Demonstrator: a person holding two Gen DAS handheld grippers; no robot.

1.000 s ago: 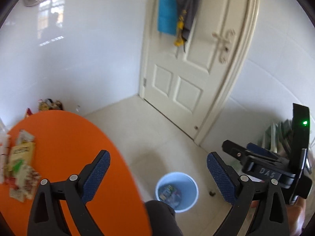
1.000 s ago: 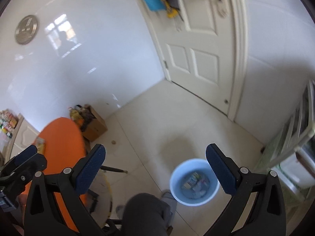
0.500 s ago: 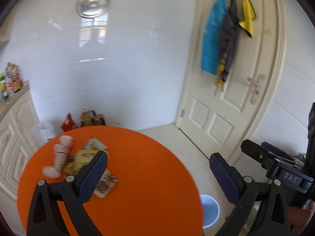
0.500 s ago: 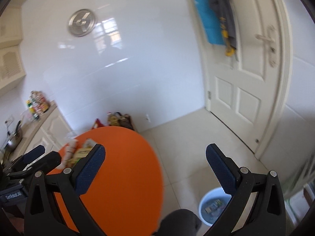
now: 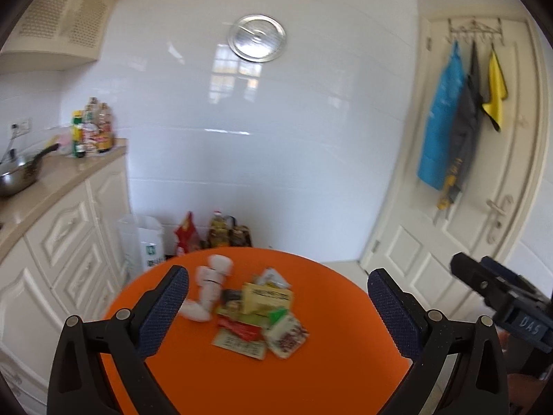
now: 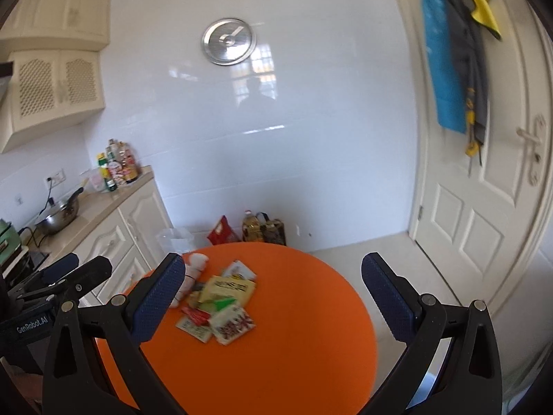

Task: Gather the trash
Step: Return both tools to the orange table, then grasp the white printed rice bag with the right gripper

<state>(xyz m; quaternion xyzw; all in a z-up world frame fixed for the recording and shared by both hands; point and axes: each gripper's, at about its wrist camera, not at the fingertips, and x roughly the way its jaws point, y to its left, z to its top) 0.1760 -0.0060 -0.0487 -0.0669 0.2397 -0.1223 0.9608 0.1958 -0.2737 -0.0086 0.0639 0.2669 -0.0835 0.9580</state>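
A pile of trash lies on the round orange table (image 5: 311,373) (image 6: 304,346): several snack wrappers (image 5: 262,314) (image 6: 221,304) and crumpled white paper or cups (image 5: 211,287) (image 6: 193,273) at its left. My left gripper (image 5: 276,311) hangs open above the near side of the table, nothing between its fingers. My right gripper (image 6: 273,304) is open too and empty, held above the table to the right of the pile. Each gripper shows at the edge of the other's view. The bin is out of view.
Cream kitchen cabinets (image 5: 62,252) with a counter, a wok (image 5: 17,176) and bottles (image 5: 91,128) stand at the left. Bags and an oil bottle (image 6: 252,228) sit on the floor by the white tiled wall. A door (image 6: 484,190) with hung cloths is at the right.
Both grippers have swung up and left from over the blue floor bin to face the orange table and its trash pile. Both have stayed open and empty.
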